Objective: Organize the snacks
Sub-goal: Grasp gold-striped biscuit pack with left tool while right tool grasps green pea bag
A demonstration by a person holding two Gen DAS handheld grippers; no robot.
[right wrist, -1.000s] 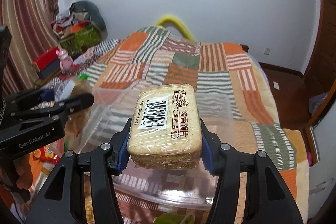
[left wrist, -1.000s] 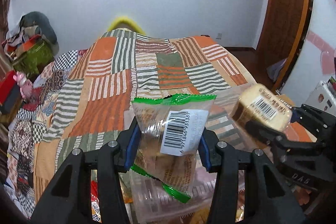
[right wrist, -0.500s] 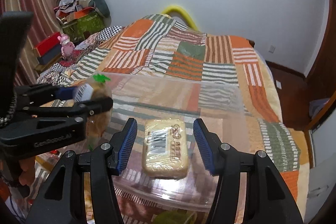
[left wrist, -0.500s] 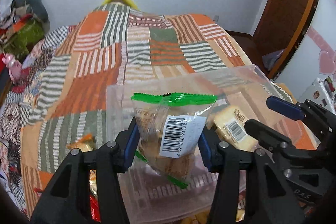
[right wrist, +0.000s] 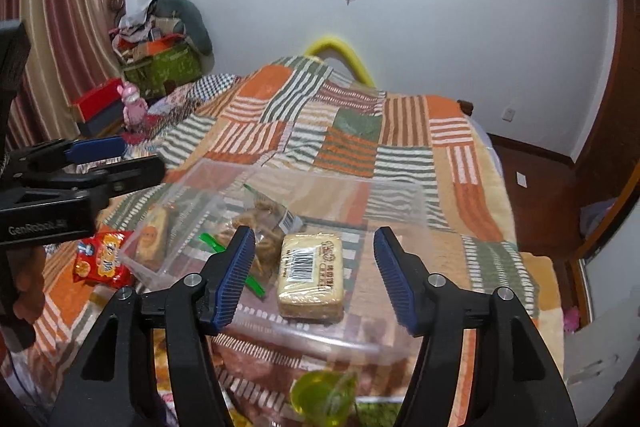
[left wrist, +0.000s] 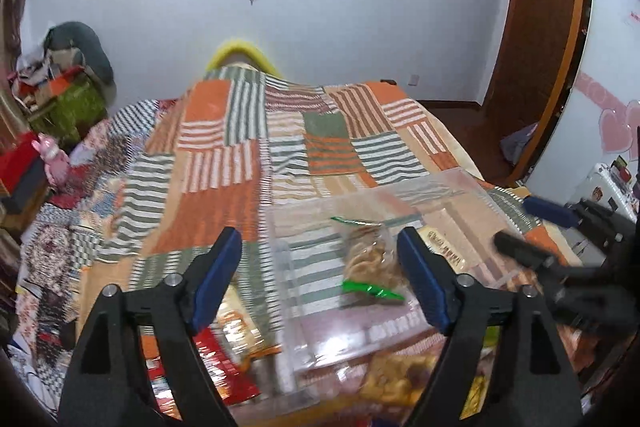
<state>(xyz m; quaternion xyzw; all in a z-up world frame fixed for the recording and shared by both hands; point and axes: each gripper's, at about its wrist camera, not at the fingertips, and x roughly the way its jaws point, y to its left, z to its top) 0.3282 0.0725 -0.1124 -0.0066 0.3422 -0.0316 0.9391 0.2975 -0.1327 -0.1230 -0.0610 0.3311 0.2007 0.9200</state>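
**Both snacks lying in the clear bin**

Left claw [left wrist: 320, 275] spread wide, jaws just opened, nothing pressed between the blue pads. Right claw [right wrist: 314, 275] likewise parted, jaws just opened, gripping nothing. Clear plastic bag of brown biscuits with green sealed ends [right wrist: 260, 227] lying inside the transparent plastic bin [right wrist: 400, 203] on the striped patchwork bed [right wrist: 404, 155]. Tan rectangular wrapped cake with barcode label [right wrist: 311, 275] just right of that bag, flat on the bin floor. Red snack packet [right wrist: 102, 257] outside, left of the bin.

Left gripper [left wrist: 320, 275] jaws just opened wide, empty; right gripper [right wrist: 314, 277] likewise parted (both angled downward), nothing gripped.
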